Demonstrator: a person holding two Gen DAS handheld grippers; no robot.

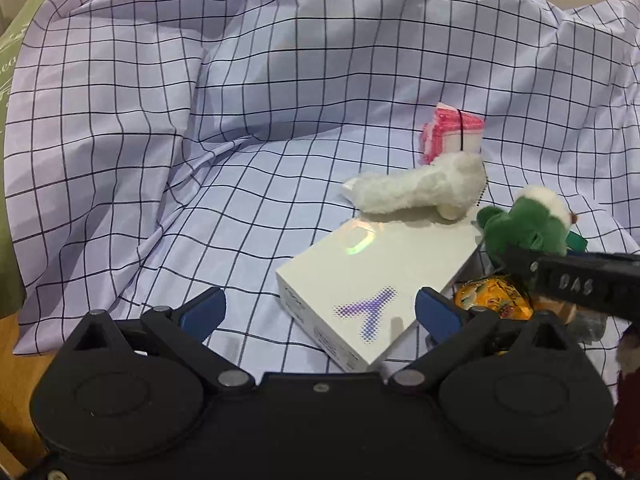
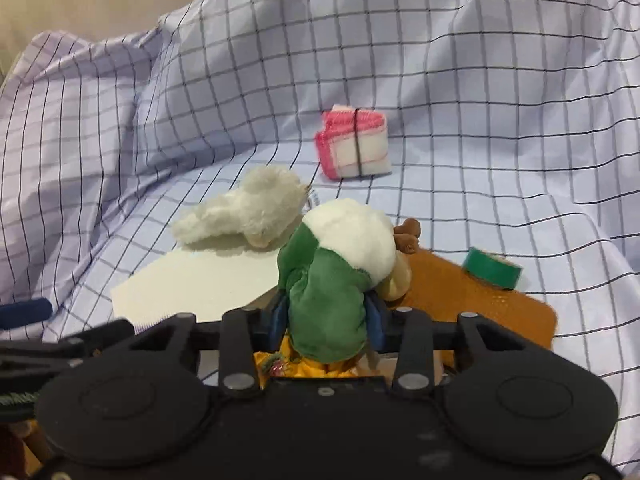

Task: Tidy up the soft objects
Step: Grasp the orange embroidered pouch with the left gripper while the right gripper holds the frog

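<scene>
In the left wrist view the checked cloth lies bare from 9 to 12 o'clock, only folds rising there, so a hand has wide passage. From 1 to 4 o'clock the way is crowded: the white box lies just ahead of the left tongs, the white plush rests on its far edge, and the pink-edged bundle stands behind. In the right wrist view the green plush fills the gap of the right tongs; the brown pad with the green tape roll blocks 2 o'clock, with bare cloth beyond.
</scene>
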